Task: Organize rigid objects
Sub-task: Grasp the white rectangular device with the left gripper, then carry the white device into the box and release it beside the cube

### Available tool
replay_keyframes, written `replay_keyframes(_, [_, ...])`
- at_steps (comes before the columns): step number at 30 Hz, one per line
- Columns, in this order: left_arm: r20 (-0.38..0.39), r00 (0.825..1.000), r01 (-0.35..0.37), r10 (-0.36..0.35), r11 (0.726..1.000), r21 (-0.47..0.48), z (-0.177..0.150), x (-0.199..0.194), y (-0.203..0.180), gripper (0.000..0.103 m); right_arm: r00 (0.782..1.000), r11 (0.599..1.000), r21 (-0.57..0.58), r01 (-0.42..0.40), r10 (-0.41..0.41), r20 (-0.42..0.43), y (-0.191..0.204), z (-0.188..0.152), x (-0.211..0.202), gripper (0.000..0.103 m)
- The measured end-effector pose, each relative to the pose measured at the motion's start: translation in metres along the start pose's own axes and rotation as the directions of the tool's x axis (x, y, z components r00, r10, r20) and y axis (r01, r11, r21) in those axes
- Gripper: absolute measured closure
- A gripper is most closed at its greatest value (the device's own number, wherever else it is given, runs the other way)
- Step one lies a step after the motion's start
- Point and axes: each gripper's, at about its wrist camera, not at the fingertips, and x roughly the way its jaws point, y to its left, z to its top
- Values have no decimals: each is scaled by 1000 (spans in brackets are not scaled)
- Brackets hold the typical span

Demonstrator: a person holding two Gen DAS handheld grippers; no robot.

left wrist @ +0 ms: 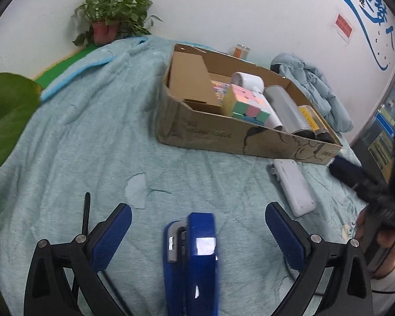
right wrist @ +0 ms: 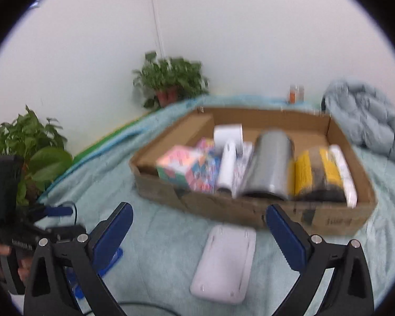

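1 cardboard box (right wrist: 337, 220); inside: 1 pastel puzzle cube (left wrist: 246, 102), 1 white hairdryer-like item (left wrist: 247, 81), 1 grey cylinder (left wrist: 287, 109), 1 yellow-label jar (right wrist: 316, 175). Outside on blanket (left wrist: 79, 131): 1 blue stapler (left wrist: 194, 258), 1 white flat case (right wrist: 223, 262). 2 potted plants (right wrist: 171, 79), 1 jacket (right wrist: 368, 118), 1 jar by wall (left wrist: 241, 51)

An office-like room: slogan-decorated wall (left wrist: 376, 5), potted plants (left wrist: 110, 15), quilt-covered table (left wrist: 92, 121).
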Motion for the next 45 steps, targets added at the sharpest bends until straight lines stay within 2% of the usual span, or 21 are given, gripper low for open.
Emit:
replay_keyframes(2, [-12, 999, 39, -39, 999, 7, 5, 6, -10, 1, 996, 999, 43, 3, 0, -87, -9, -13, 15, 2])
replay_keyframes(3, [-24, 997, 72, -72, 997, 1, 7, 10, -17, 1, 986, 999, 53, -5, 14, -166, -12, -21, 29, 2])
replay_keyframes(5, [-54, 991, 124, -125, 992, -16, 13, 21, -29, 1, 973, 999, 53, -12, 24, -231, -15, -28, 43, 4])
replay_keyframes(7, [-79, 983, 166, -168, 986, -28, 19, 32, -41, 1, 957, 998, 52, 22, -6, -290, -18, -33, 57, 11])
replay_keyframes(9, [-113, 971, 204, -209, 978, -49, 22, 49, -50, 1, 950, 996, 70, 49, -25, -311, -22, -34, 64, 23])
replay_keyframes(10, [-136, 967, 210, -217, 976, -60, 23, 56, -54, 1, 953, 995, 63, 73, -51, -299, -22, -34, 62, 34])
replay_keyframes(12, [-171, 952, 243, -252, 967, -72, 23, 67, -65, 1, 954, 993, 68, 95, -71, -292, -21, -35, 59, 36])
replay_keyframes(13, [-167, 958, 229, -234, 972, -51, 22, 68, -73, 2, 953, 992, 71, 100, -75, -292, -20, -36, 58, 36])
replay_keyframes(15, [-185, 945, 270, -271, 962, -29, 19, 71, -87, 3, 951, 993, 74, 92, -66, -303, -15, -44, 49, 37])
replay_keyframes(16, [-191, 940, 285, -282, 958, -13, 17, 72, -94, 8, 949, 993, 98, 72, -38, -314, -15, -49, 44, 37])
replay_keyframes(19, [-271, 898, 355, -345, 935, -16, 4, 83, -116, 20, 943, 982, 188, 4, 59, -328, -16, -65, 24, 37])
replay_keyframes(20, [-312, 882, 366, -353, 930, -18, -5, 90, -124, 28, 941, 973, 232, -21, 97, -324, -17, -73, 14, 37])
replay_keyframes(22, [-365, 863, 368, -348, 930, -16, -18, 98, -134, 48, 939, 955, 292, -43, 139, -315, -21, -84, 1, 37])
replay_keyframes(23, [-380, 849, 382, -366, 923, -34, -25, 102, -138, 49, 938, 947, 316, -51, 154, -310, -22, -87, -2, 37])
replay_keyframes(24, [-375, 850, 380, -371, 923, -51, -29, 102, -138, 50, 932, 931, 359, -61, 182, -313, -25, -93, -6, 37])
replay_keyframes(26, [-372, 857, 367, -358, 929, -50, -33, 103, -141, 64, 932, 920, 386, -70, 199, -305, -26, -99, -13, 41])
replay_keyframes(29, [-356, 868, 354, -346, 934, -45, -34, 102, -145, 65, 929, 909, 408, -90, 224, -294, -22, -103, -17, 41])
replay_keyframes(36, [-304, 895, 333, -326, 942, -30, -31, 86, -135, 71, 939, 940, 339, -50, 160, -305, -3, -94, -4, 41])
replay_keyframes(40, [-244, 912, 336, -329, 942, -14, -21, 70, -131, 71, 951, 952, 302, -45, 133, -279, 2, -84, -6, 42])
replay_keyframes(45, [-146, 934, 332, -327, 943, 11, 6, 45, -123, 71, 970, 968, 244, -63, 117, -214, 12, -57, -4, 42])
